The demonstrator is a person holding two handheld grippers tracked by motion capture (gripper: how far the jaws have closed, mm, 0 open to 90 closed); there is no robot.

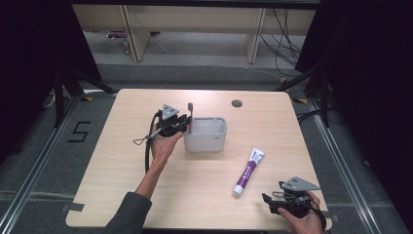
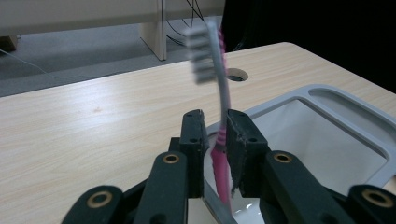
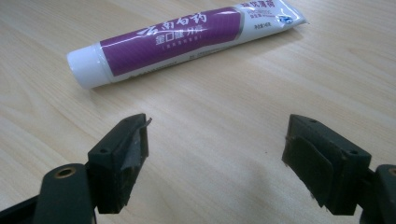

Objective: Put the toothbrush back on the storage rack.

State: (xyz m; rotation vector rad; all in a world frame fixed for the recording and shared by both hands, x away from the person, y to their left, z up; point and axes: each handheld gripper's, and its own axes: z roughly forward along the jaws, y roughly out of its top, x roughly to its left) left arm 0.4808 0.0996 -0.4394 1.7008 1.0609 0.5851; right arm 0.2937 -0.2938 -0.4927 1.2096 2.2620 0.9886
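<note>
The left tongs (image 2: 215, 128) are standing over the near-left corner of the grey holder (image 1: 205, 134), jaws nearly together, with the toothbrush (image 2: 219, 116) upright between them. The handle is lying against one pad with a slit showing at the other, so the hold looks slack, probably because the brush is being let go into the holder, bristles up. The right tongs (image 3: 215, 156) are gaping wide and holding nothing, hovering low over the surface (image 1: 146, 195) just short of the toothpaste (image 3: 182, 39), which is lying flat with its cap toward them, likely next. I am counting one brush, one tube, one holder.
</note>
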